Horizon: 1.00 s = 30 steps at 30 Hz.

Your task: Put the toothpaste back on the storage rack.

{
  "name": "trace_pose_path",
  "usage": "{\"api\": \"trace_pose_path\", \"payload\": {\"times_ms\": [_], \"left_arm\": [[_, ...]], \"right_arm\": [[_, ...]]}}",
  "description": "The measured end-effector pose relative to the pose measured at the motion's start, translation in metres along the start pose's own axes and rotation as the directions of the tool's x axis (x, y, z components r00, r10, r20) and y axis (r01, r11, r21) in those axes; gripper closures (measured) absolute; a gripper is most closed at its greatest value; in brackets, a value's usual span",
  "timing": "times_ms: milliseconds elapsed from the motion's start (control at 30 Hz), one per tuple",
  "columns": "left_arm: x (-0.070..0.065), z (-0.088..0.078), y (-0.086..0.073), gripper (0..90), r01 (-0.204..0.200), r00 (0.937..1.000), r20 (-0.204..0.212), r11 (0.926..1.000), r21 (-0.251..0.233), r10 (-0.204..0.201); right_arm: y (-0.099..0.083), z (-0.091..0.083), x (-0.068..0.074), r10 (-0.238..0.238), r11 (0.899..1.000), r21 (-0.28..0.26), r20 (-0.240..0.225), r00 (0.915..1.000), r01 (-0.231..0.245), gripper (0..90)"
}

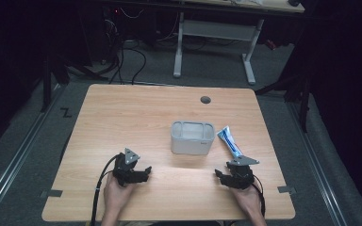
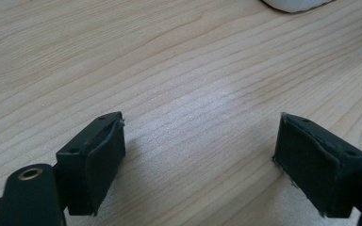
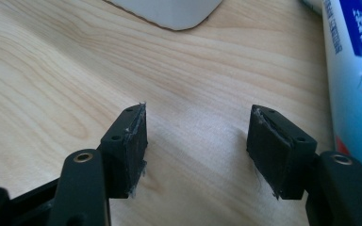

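Note:
A white and grey open box (image 1: pixel 193 137) stands on the wooden table (image 1: pixel 136 113), a little right of centre. Just to its right lies a white and blue tube (image 1: pixel 229 141), pointing toward the near right. My left gripper (image 1: pixel 146 173) rests low on the table at the near left, open, with bare wood between its pads (image 2: pixel 101 160). My right gripper (image 1: pixel 220 175) sits at the near right, also open and holding nothing. In the right gripper view the tube (image 3: pixel 356 80) lies just right of the right pad (image 3: pixel 275 148), and the box's corner (image 3: pixel 169 12) is ahead.
A round cable hole (image 1: pixel 205 100) sits near the table's far edge. Beyond the table stand a white desk frame (image 1: pixel 217 42) and cables on the grey floor. The box's rounded base (image 2: pixel 294 4) peeks in at the top of the left gripper view.

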<state>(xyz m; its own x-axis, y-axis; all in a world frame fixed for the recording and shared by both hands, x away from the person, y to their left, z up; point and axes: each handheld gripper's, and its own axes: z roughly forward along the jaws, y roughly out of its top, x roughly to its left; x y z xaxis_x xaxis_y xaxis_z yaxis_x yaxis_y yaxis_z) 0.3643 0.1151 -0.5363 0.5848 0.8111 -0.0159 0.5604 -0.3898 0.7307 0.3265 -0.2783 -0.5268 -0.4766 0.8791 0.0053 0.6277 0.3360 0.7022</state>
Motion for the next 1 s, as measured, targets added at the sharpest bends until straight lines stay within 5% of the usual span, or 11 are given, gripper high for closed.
{"api": "trace_pose_path", "payload": {"times_ms": [233,467,1000], "left_arm": [[0.0,0.0,0.0,17.2,0.003,1.0,0.001,1.0,0.0,-0.003],[0.0,0.0,0.0,17.2,0.002,1.0,0.0,1.0,0.0,-0.002],[0.0,0.0,0.0,17.2,0.003,1.0,0.0,1.0,-0.001,-0.003]], "right_arm": [[-0.004,-0.014,0.0,0.009,1.0,-0.026,-0.012,0.9999,-0.009,36.7],[-0.003,-0.028,0.0,-0.034,0.999,-0.04,-0.03,0.999,0.033,35.3],[-0.005,-0.057,-0.024,0.045,0.986,-0.158,-0.021,0.9988,-0.047,45.7]]}}
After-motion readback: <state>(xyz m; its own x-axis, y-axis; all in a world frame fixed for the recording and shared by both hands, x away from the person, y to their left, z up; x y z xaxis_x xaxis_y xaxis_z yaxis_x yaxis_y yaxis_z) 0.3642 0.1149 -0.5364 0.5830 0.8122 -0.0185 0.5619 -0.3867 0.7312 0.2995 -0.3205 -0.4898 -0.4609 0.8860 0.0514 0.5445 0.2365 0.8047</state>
